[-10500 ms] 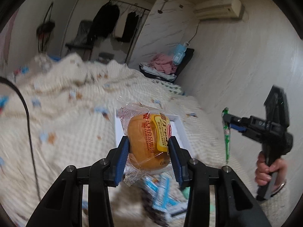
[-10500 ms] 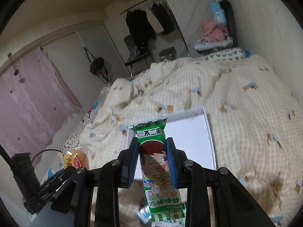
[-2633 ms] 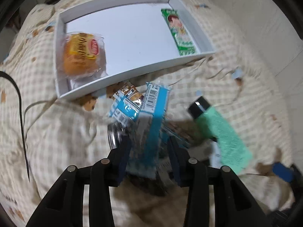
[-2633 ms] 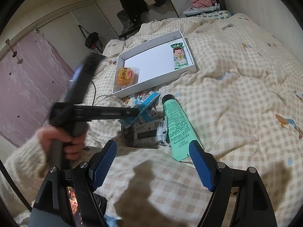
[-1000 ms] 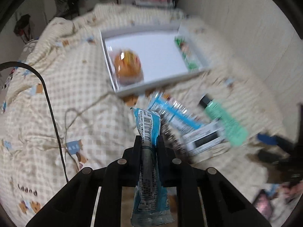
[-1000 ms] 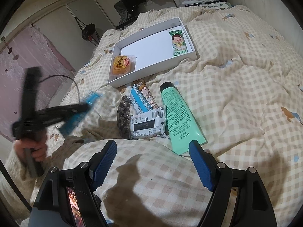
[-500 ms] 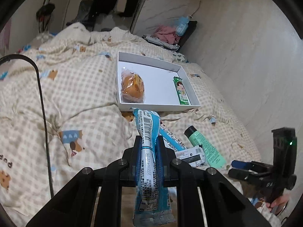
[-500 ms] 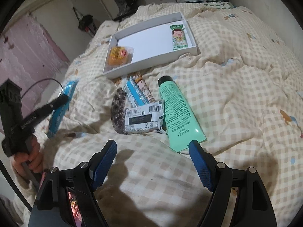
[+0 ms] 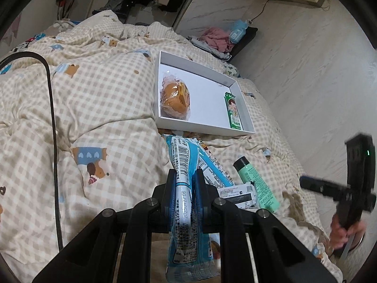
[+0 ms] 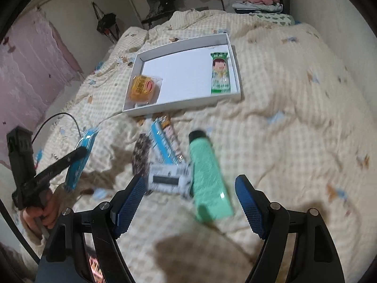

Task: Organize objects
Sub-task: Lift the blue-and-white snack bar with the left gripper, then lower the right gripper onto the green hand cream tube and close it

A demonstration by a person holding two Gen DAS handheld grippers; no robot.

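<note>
My left gripper (image 9: pixel 185 176) is shut on a blue snack packet (image 9: pixel 186 202) and holds it upright above the bed, short of the white tray (image 9: pixel 202 127). The tray holds a wrapped bun (image 9: pixel 175 97) and a green candy bar (image 9: pixel 233 112). My right gripper (image 10: pixel 190 195) is open and empty just above a green tube (image 10: pixel 207 174) and a white packet (image 10: pixel 167 178). A blue-and-white bar (image 10: pixel 165 143) and a dark packet (image 10: pixel 140 153) lie beside them. The left gripper with its blue packet (image 10: pixel 81 155) shows at the left of the right wrist view.
A checked quilt (image 9: pixel 106 108) covers the bed. A black cable (image 9: pixel 53 122) runs across it on the left. The wall (image 9: pixel 318 70) borders the bed on the right. Clothes and a chair stand at the far end of the room.
My left gripper has lifted the blue packet out of the pile and now points it at the tray. My right gripper has moved down and forward toward the green tube, still open.
</note>
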